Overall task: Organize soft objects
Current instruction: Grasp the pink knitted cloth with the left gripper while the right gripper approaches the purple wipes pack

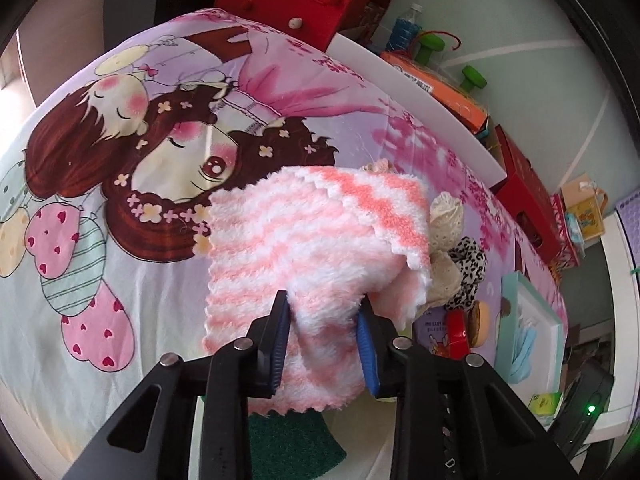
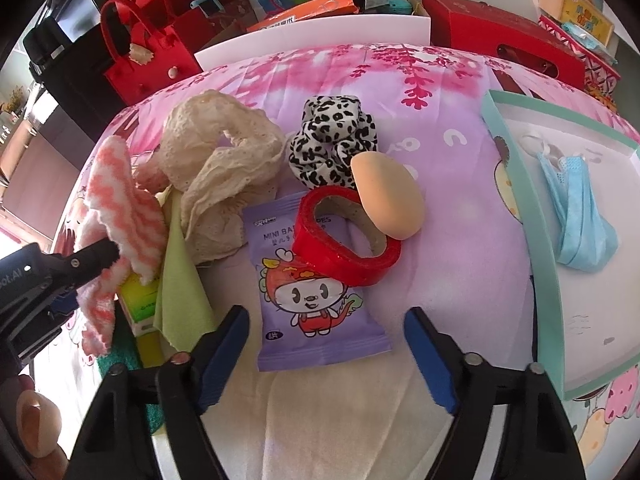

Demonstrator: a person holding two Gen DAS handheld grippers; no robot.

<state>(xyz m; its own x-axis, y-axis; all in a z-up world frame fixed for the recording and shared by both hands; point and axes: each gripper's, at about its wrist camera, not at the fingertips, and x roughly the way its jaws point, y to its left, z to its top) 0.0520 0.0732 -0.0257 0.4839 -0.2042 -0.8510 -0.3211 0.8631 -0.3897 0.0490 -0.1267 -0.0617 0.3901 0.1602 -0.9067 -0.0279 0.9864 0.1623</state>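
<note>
Pinching the pink striped cloth [image 1: 304,240], left hand-held gripper [image 1: 324,320] holds its edge; right hand-held gripper [image 2: 326,344] gapes above the wipes packet [image 2: 316,288], bedsheet [image 2: 460,240] bare rightward.

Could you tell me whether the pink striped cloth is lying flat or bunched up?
Bunched: the left gripper pinches the pink striped cloth into folds.

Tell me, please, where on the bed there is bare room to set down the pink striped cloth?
The left gripper is clamped on the pink striped cloth. Bare sheet lies left of it, over the cartoon print. The teal tray holds only a blue mask, so its near part is free. It is crowded around the lace scrunchie, red tape and wipes packet.
</note>
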